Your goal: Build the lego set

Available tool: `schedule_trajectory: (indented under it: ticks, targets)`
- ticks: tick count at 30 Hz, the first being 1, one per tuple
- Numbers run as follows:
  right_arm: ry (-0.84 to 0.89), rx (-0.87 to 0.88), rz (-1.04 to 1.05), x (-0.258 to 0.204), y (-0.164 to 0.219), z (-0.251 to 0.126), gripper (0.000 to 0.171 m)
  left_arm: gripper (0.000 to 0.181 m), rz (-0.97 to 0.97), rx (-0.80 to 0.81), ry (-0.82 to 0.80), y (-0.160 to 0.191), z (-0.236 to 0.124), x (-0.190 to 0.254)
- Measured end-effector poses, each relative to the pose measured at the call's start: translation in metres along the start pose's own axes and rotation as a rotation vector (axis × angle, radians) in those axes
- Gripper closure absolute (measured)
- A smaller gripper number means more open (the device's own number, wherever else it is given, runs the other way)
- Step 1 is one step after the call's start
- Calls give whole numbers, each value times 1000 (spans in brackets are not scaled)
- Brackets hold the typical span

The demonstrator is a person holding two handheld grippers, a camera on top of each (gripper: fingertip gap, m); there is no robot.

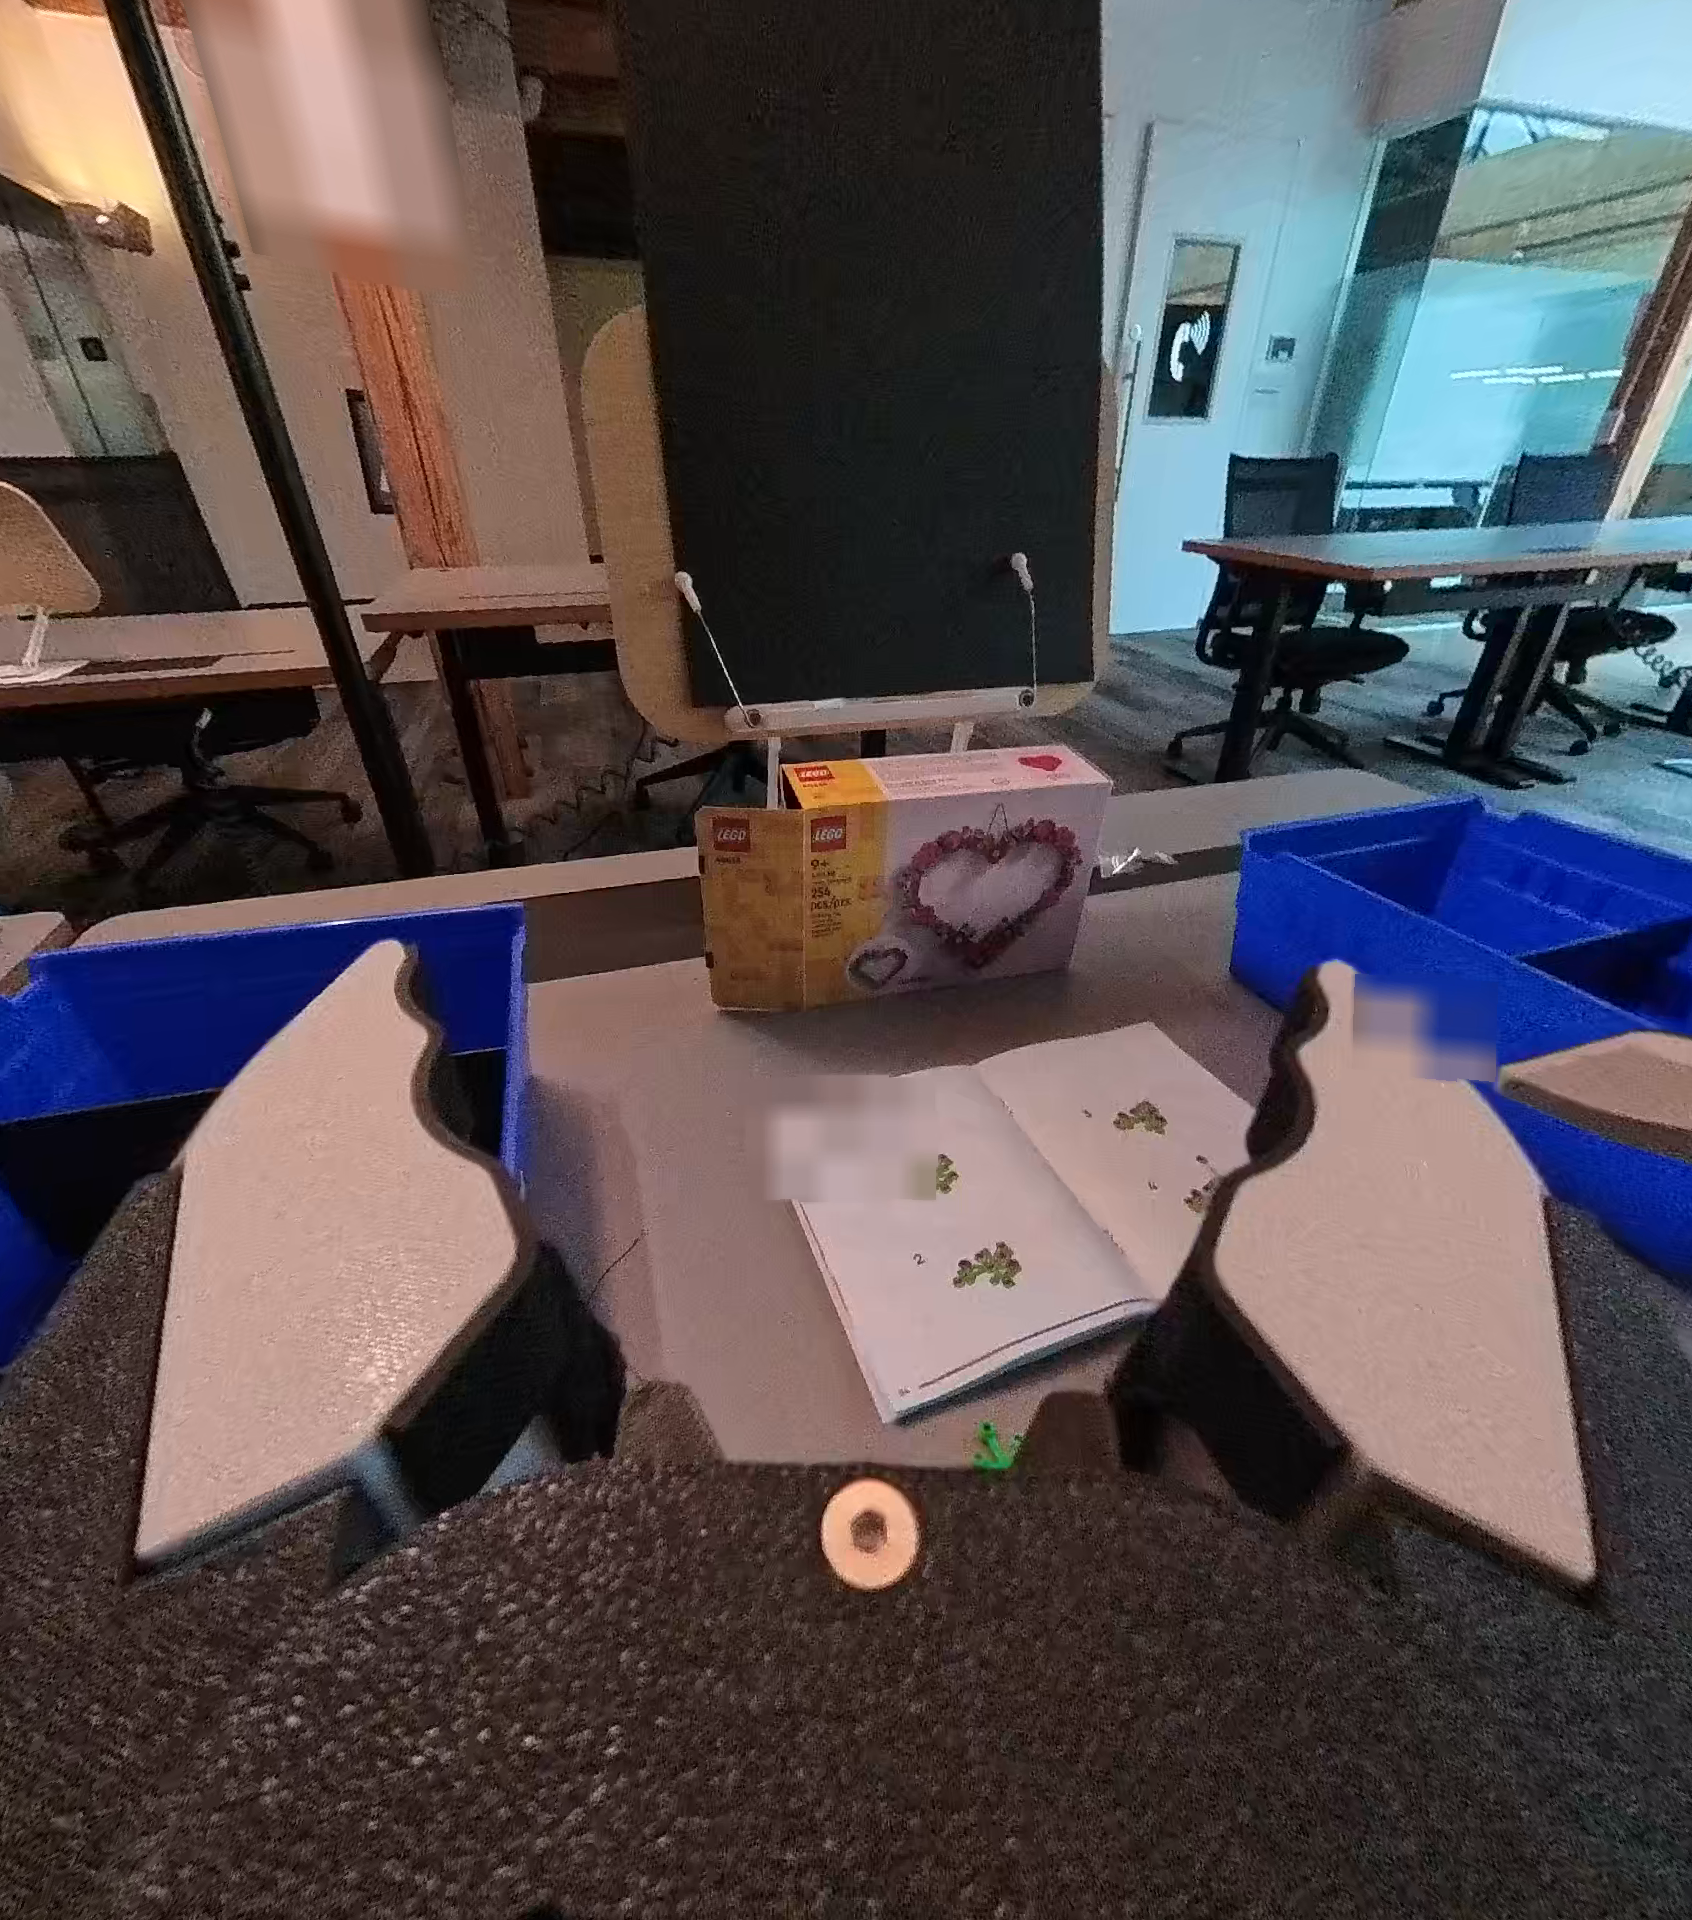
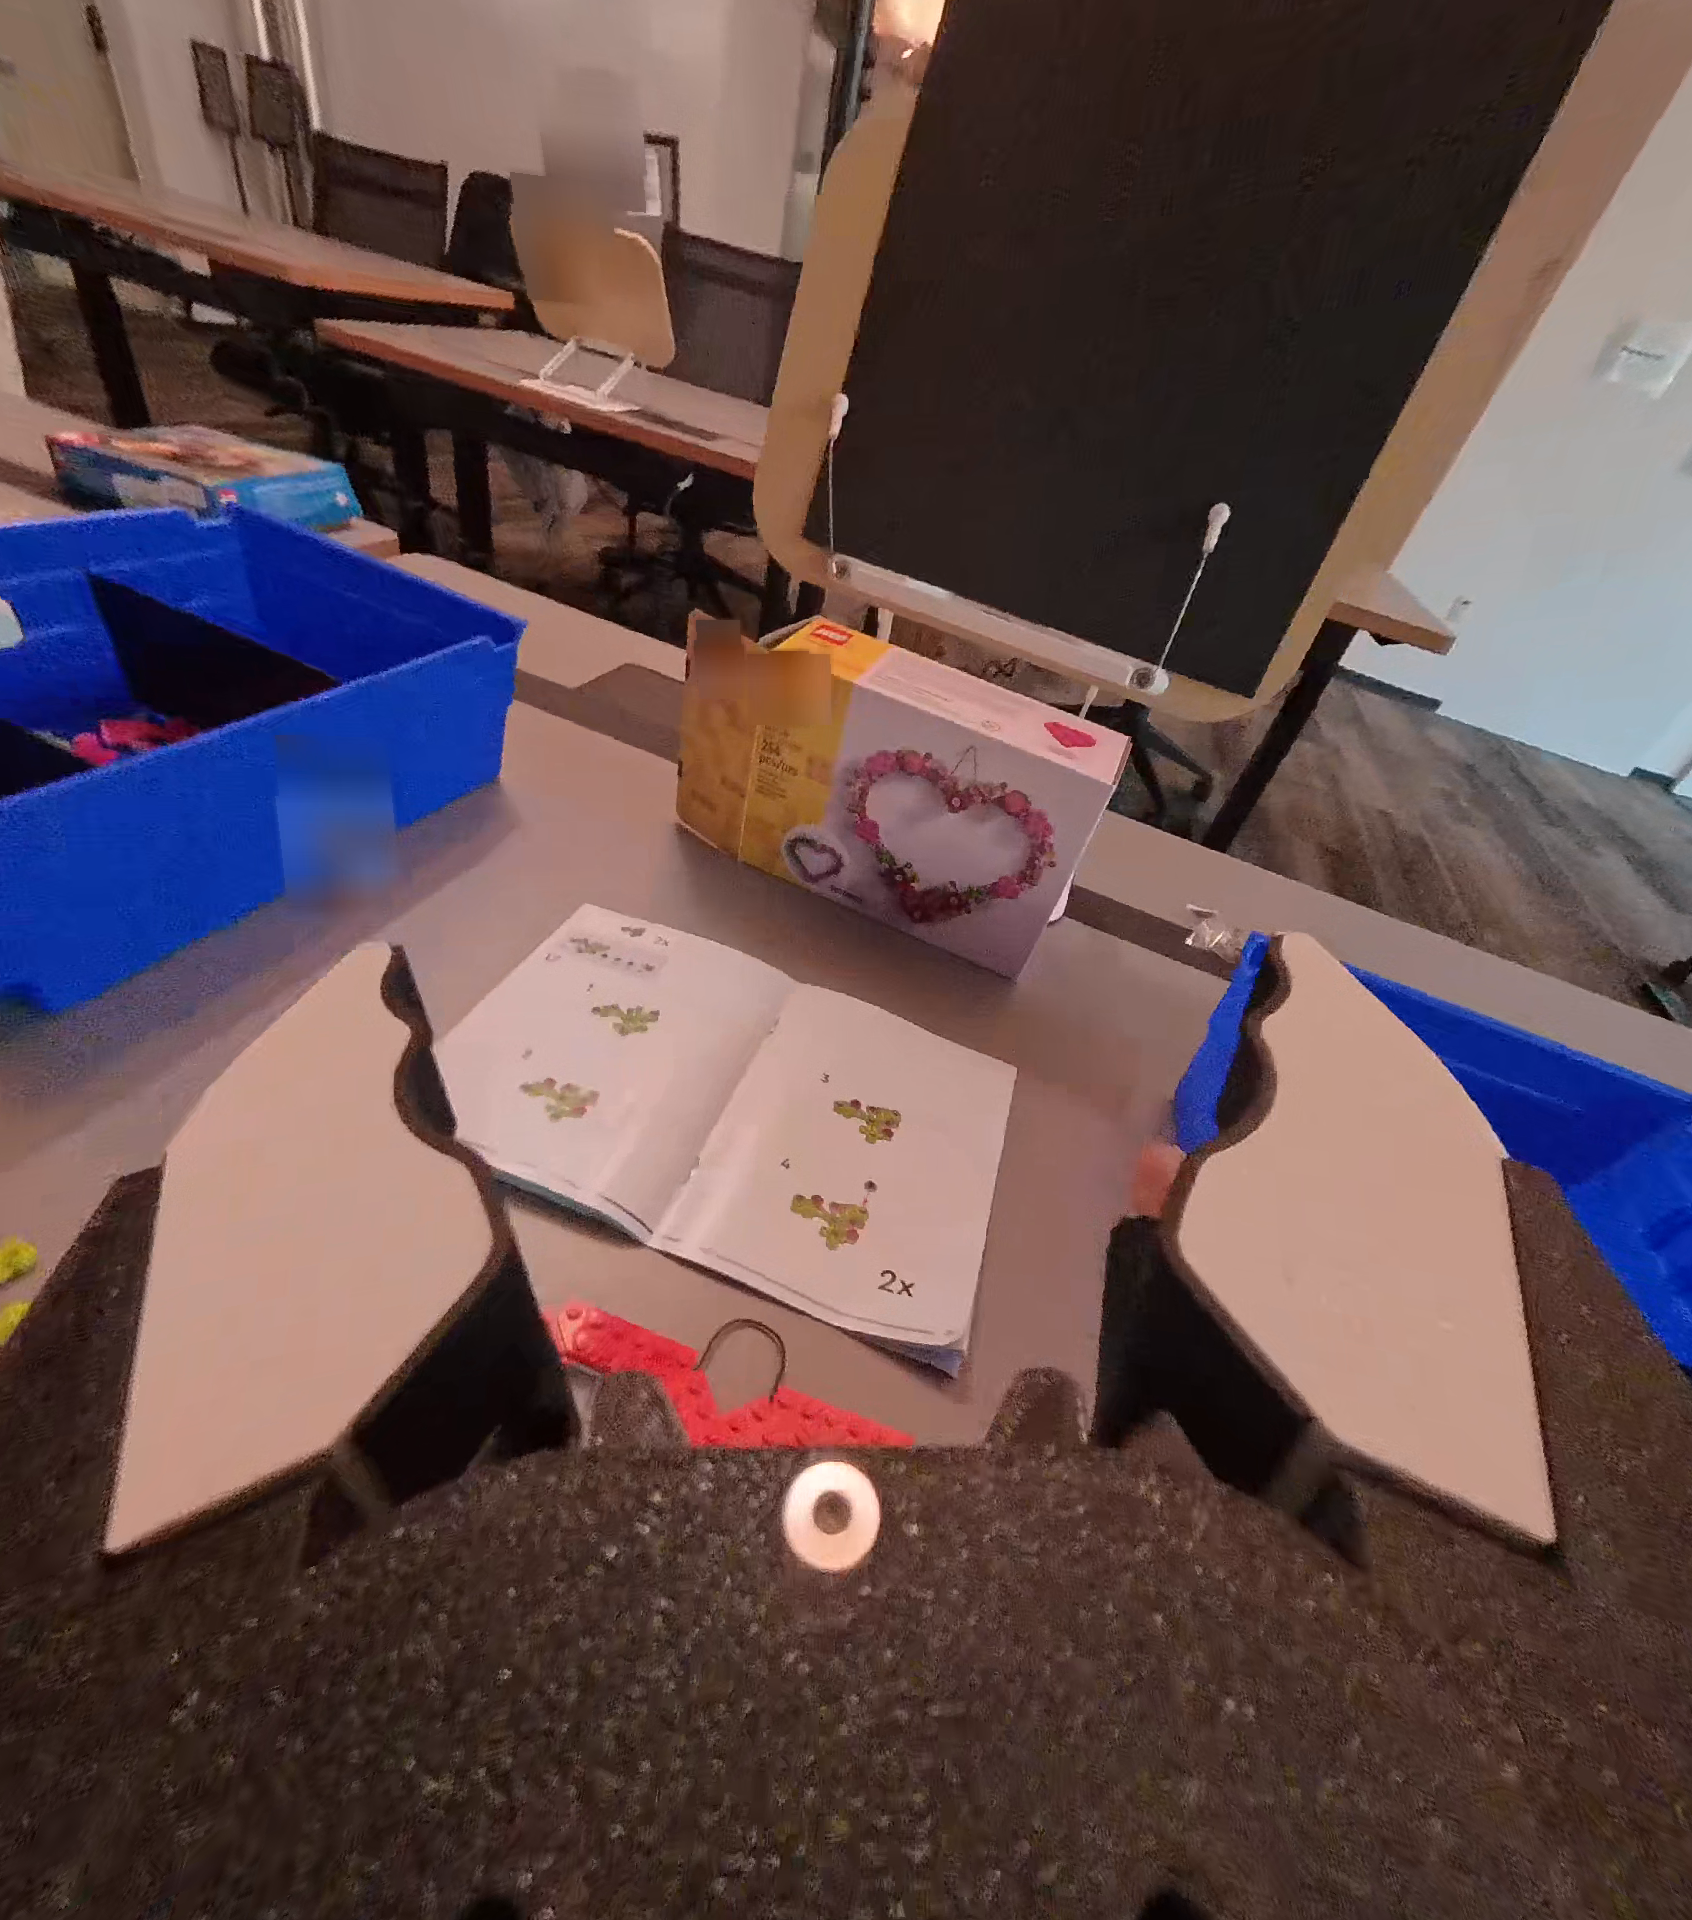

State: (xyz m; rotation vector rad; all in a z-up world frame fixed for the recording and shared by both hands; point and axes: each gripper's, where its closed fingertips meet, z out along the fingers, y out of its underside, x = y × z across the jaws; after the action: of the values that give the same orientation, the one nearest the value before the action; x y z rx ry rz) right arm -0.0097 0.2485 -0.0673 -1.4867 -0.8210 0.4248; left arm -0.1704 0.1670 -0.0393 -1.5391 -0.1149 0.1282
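Observation:
An open instruction booklet (image 1: 1018, 1205) lies on the grey table; it also shows in the right wrist view (image 2: 738, 1122). The set's box (image 1: 899, 878) stands behind it, also in the right wrist view (image 2: 904, 821). My left gripper (image 1: 863, 997) is open and empty above the table. A small green piece (image 1: 993, 1447) lies near its base. My right gripper (image 2: 831, 987) is open and empty above the booklet. A red plate assembly with a dark loop (image 2: 717, 1387) lies just below it. Two lime pieces (image 2: 2, 1288) lie at the left. The right gripper's finger (image 1: 1652, 1101) shows at the right edge of the left wrist view.
A blue bin (image 1: 198, 997) stands at the left, also in the right wrist view (image 2: 198, 810) with pink pieces (image 2: 130, 736) inside. Another blue bin (image 1: 1424, 935) stands at the right, also in the right wrist view (image 2: 1590, 1132). A dark board on a stand (image 1: 873, 353) rises behind the box.

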Motion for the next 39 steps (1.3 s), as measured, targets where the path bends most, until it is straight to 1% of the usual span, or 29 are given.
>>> schedule_trajectory:
  ticks: [4, 7, 8, 11, 14, 18, 20, 24, 27, 29, 30, 32, 33, 34, 35, 36, 37, 38, 39]
  targets:
    - [-73, -56, -57, 24, 16, 1, 28, 35, 85, -70, 71, 17, 12, -3]
    - [-116, -50, -36, 46, 28, 7, 37, 35, 152, -188, 122, 44, 30, -12]
    - [-130, -63, -23, 53, 33, 10, 39, 35, 169, -205, 131, 47, 34, -16]
    - [-138, -122, -16, 73, 42, 12, 40, 34, 202, -210, 113, 45, 43, -25]
    - [-113, -122, -33, 85, 43, 2, 42, 35, 175, -173, 129, 38, 47, -25]
    - [-136, -90, 4, 72, 53, -15, 50, 35, 196, -168, 195, 49, 41, -8]
    - [-161, -117, 3, 61, 63, -20, 52, 36, 223, -185, 203, 55, 35, -7]
    - [-200, -130, 32, 50, 72, -23, 57, 35, 158, -226, 243, 65, 27, -6]
    - [-270, -127, 82, 37, 77, -25, 62, 35, 162, -237, 265, 72, 24, 2]
    - [-338, -158, 115, 24, 86, -26, 61, 35, 152, -250, 324, 79, 21, 14]
    - [-370, -170, 126, 18, 91, -27, 61, 38, 142, -245, 387, 82, 17, 25]
    - [-424, -203, 147, 6, 101, -29, 55, 51, 118, -232, 497, 91, 11, 42]
    - [-449, -226, 161, 1, 107, -29, 49, 64, 115, -226, 531, 96, 8, 47]
    - [-472, -246, 175, -4, 112, -30, 45, 79, 111, -215, 539, 100, 8, 49]
    - [-494, -258, 185, -9, 115, -31, 45, 95, 110, -197, 540, 102, 7, 49]
    - [-506, -262, 190, -12, 117, -31, 47, 119, 115, -173, 560, 102, 5, 51]
    - [-511, -261, 196, -14, 118, -31, 53, 142, 117, -147, 582, 101, 2, 53]
    - [-513, -252, 201, -15, 117, -31, 66, 170, 109, -133, 595, 100, -1, 53]
    - [-529, -229, 205, -17, 114, -32, 89, 181, 98, -133, 607, 100, -3, 52]
